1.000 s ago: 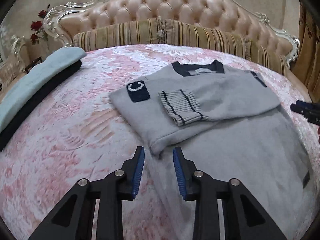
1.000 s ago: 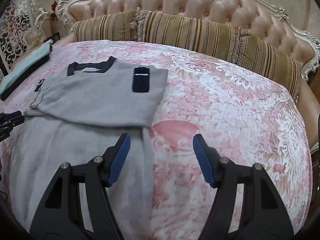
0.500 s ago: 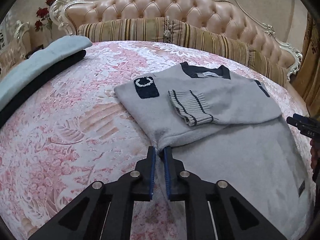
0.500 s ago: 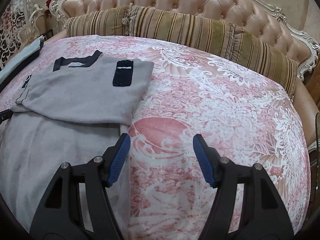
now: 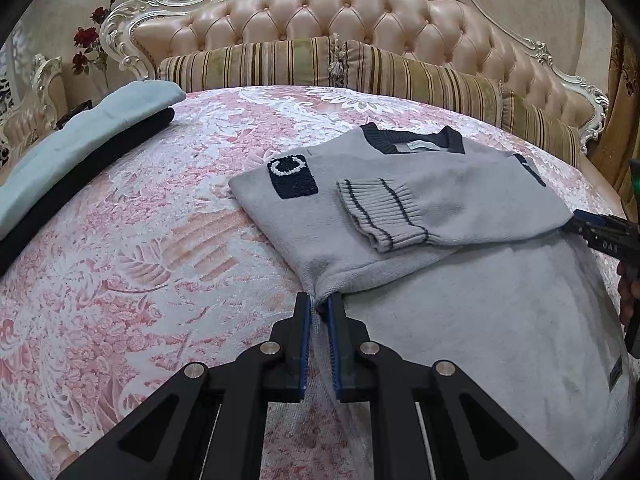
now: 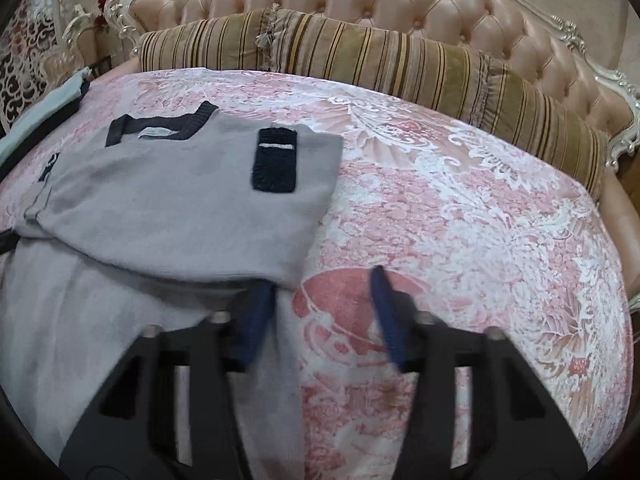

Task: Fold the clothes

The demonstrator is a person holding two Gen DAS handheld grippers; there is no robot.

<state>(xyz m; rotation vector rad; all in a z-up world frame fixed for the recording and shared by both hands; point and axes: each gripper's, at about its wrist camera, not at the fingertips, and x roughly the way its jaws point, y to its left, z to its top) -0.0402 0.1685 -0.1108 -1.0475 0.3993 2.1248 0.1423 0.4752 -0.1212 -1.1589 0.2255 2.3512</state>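
Grey knit sweater (image 5: 460,280), soft and floppy (sleeves already folded across), lies mid-bed with the left claw (image 5: 319,312) pinching its left fold corner, while the right claw (image 6: 324,312), gaping wide, hovers at the right fold corner.

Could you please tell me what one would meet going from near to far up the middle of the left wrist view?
left gripper → grey sweater → pink bedspread → striped bolster pillows → tufted headboard
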